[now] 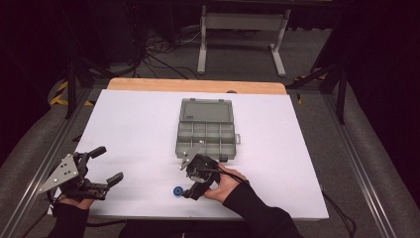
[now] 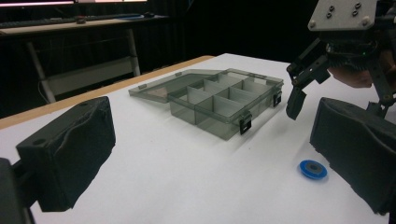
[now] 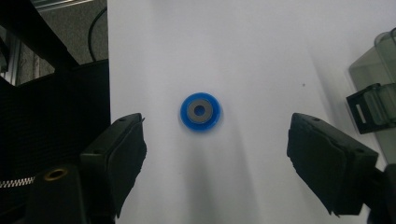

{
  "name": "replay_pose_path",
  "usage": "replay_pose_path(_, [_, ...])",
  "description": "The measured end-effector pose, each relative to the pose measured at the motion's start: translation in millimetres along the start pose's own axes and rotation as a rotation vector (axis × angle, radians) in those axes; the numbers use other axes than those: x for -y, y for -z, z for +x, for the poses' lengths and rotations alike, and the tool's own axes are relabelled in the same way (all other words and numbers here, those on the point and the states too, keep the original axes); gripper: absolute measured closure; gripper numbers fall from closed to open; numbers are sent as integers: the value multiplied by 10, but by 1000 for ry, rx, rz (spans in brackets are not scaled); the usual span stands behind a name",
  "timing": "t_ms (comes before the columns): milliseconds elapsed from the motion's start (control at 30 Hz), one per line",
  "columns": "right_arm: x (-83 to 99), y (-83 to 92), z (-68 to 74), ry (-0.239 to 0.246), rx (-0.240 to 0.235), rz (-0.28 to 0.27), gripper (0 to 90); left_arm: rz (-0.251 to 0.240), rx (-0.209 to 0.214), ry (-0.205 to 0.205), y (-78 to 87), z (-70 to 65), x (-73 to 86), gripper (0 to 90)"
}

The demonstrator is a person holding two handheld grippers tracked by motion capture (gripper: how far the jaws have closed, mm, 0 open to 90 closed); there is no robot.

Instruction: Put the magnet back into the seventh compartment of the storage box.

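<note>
A small blue ring (image 3: 200, 112) lies flat on the white surface (image 1: 277, 163), just in front of the open grey box (image 1: 205, 133).

It looks light, hard and thin, so pinch its rim. The right hand-held gripper (image 3: 215, 154) hangs over it, jaws wide; the left hand-held gripper (image 1: 105, 165) is wide too, holding nothing.

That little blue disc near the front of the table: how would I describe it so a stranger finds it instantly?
Start at the white table, then the grey compartment box lying open. Nearer the person, below the right gripper, lies a small flat blue disc with a grey centre, the table's one bright colour.
</note>
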State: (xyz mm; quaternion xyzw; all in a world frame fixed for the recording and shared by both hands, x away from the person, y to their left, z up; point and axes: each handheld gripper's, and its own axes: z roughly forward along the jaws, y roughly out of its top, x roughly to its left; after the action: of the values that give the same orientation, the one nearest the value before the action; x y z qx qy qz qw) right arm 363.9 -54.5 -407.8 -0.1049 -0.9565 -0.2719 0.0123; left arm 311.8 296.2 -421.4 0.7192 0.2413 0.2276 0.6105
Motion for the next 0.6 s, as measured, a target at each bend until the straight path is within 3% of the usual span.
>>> replay_pose_path(600, [-68, -307, 46, 31, -28, 39, 197, 7, 7, 6, -7, 1, 6, 7])
